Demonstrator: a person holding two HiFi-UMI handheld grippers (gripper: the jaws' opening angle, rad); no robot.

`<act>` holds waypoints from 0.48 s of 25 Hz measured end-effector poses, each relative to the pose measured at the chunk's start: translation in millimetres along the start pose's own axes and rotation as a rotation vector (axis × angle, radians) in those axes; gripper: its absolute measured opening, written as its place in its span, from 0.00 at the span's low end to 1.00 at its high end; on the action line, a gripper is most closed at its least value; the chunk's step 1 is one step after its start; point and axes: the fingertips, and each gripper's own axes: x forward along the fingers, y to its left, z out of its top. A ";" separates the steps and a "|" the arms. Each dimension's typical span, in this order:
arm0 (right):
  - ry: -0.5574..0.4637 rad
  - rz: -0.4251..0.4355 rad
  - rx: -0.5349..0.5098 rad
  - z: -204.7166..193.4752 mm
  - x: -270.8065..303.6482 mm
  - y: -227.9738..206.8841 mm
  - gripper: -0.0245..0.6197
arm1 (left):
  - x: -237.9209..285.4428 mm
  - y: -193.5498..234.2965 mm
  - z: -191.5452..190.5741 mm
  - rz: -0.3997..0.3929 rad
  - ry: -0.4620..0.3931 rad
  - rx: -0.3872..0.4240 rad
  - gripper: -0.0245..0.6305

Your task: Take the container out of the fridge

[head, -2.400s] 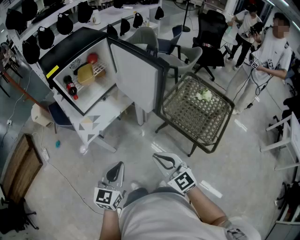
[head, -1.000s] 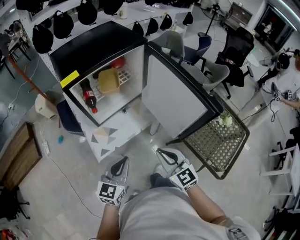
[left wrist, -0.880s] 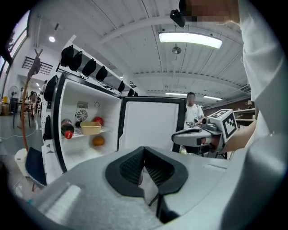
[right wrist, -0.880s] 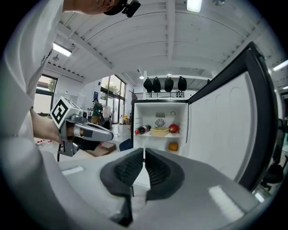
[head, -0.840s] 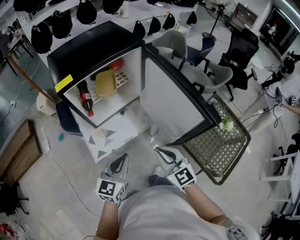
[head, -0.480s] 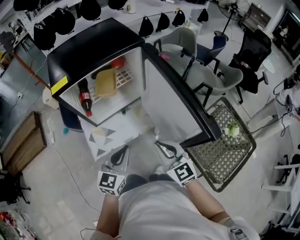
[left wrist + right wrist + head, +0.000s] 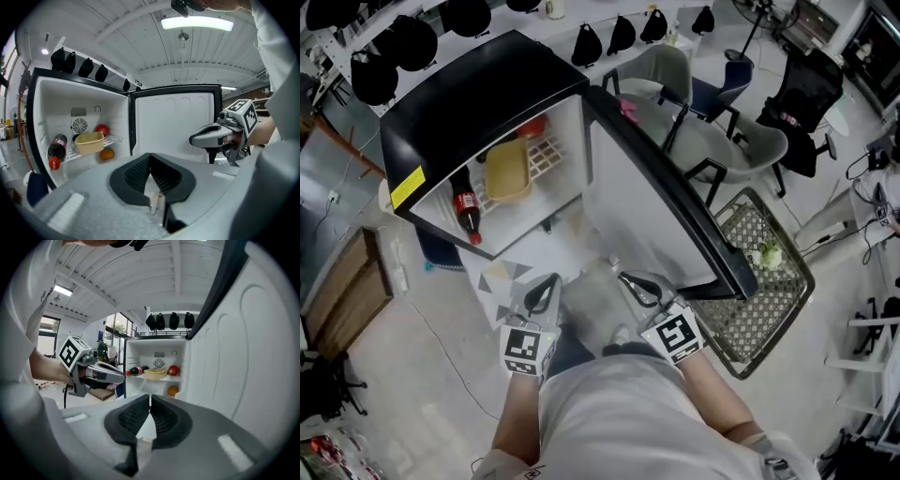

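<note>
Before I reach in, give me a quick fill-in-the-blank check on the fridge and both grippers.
1. The fridge has its door standing ____.
2. The yellow container sits on the wire shelf, and the bottle beside it has a ____ cap.
3. The left gripper and the right gripper both have their jaws ____, with nothing between them.
4. The orange fruit lies ____ that shelf.

Missing words: open; red; shut; below.
</note>
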 end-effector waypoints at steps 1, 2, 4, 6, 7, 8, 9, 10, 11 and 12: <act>0.006 -0.013 0.000 0.8 3.9 -2.9 0.06 | 5.2 6.3 1.3 -0.010 -0.001 0.004 0.05; 0.012 -0.026 0.000 1.8 7.8 -5.2 0.06 | 10.2 13.4 2.4 -0.018 -0.001 0.010 0.05; 0.022 -0.053 0.005 3.9 15.3 -9.0 0.06 | 20.0 30.0 3.9 -0.023 0.007 0.024 0.05; 0.031 -0.080 0.010 5.4 22.0 -12.3 0.06 | 29.0 47.8 2.0 -0.009 0.037 0.052 0.05; 0.037 -0.093 0.010 6.2 25.4 -14.3 0.06 | 33.5 56.3 0.4 -0.001 0.058 0.072 0.05; 0.041 -0.108 0.010 7.0 28.7 -16.5 0.06 | 38.2 64.1 -0.8 0.004 0.079 0.094 0.05; 0.045 -0.124 0.012 7.8 31.8 -18.9 0.06 | 42.9 71.1 -1.6 0.006 0.096 0.115 0.05; 0.048 -0.140 0.015 8.4 34.4 -21.1 0.06 | 47.4 77.6 -2.0 0.007 0.110 0.133 0.05; 0.052 -0.158 0.018 8.9 36.6 -22.9 0.06 | 51.5 83.8 -2.1 0.008 0.121 0.148 0.05; 0.055 -0.175 0.022 9.2 38.5 -24.5 0.06 | 55.2 89.6 -1.4 0.009 0.130 0.159 0.05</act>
